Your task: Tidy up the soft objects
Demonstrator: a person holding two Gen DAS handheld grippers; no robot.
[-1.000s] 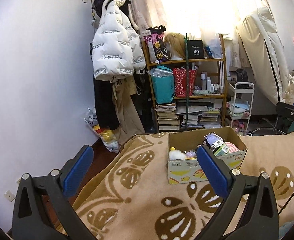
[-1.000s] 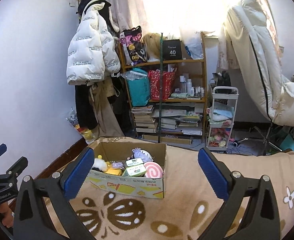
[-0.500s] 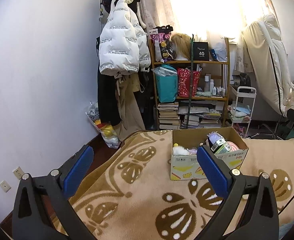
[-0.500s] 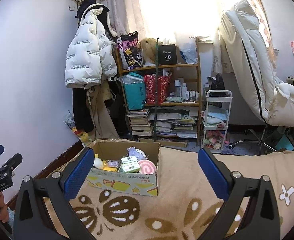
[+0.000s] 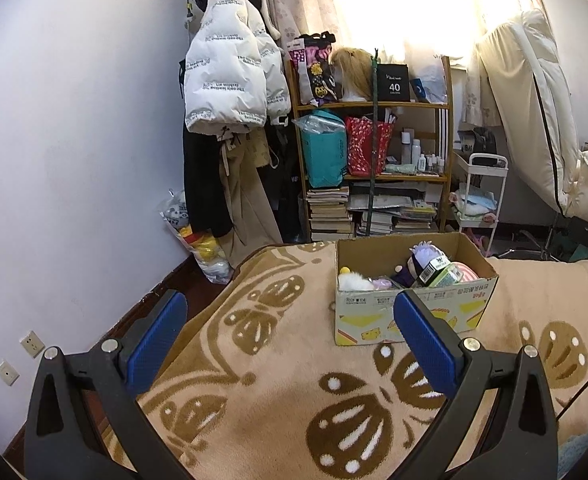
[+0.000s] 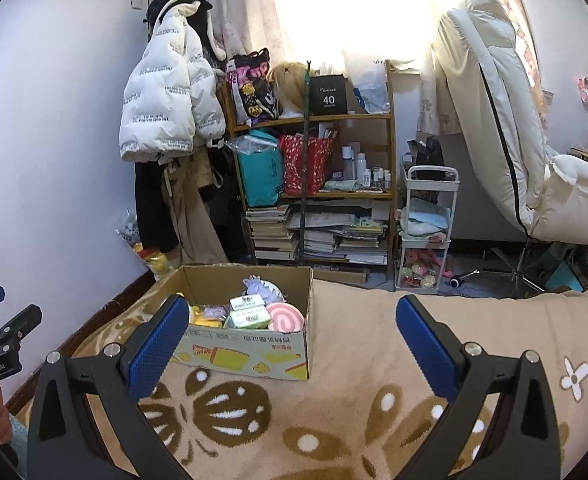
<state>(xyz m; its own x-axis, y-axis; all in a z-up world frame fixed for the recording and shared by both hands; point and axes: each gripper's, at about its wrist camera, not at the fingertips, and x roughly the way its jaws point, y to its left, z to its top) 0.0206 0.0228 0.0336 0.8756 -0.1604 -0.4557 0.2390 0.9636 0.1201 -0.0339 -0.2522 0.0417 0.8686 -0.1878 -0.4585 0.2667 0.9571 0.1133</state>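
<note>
Left claw [image 5: 290,334] spread wide, nothing between the blue pads [image 5: 156,334], held above the blanket [image 5: 286,408] and short of the box [image 5: 410,308]. Box sitting open-topped on the blanket, ahead and a little right, its near wall partly behind the right-hand pad. Inside, packed close: a white plush [image 5: 354,280], a purple plush [image 5: 424,254], a green pack [image 5: 440,274] and a pink roll [image 5: 468,272]. No soft item loose on the blanket here, so sorting likely near its end or between picks; cannot tell which. Bed edge close on the left, dropping to floor and wall; broad bare blanket in front, free for a low approach. Right claw [image 6: 290,340] likewise spread and empty, over the blanket [image 6: 354,380] with the box [image 6: 250,344] ahead-left, partly behind its left pad [image 6: 158,344]. Same load seen from this side: purple plush [image 6: 260,286] at the back, green pack [image 6: 250,316] mid-box, pink roll [image 6: 286,318] against the near right wall. Open blanket stretching right of the box, no loose toy on it. Far bed edge just behind the box, shelf [image 6: 314,156] and cart [image 6: 428,232] on the floor beyond, chair [image 6: 506,132] to the right. Other tool at the left rim, well apart, so little risk of a clash.
</note>
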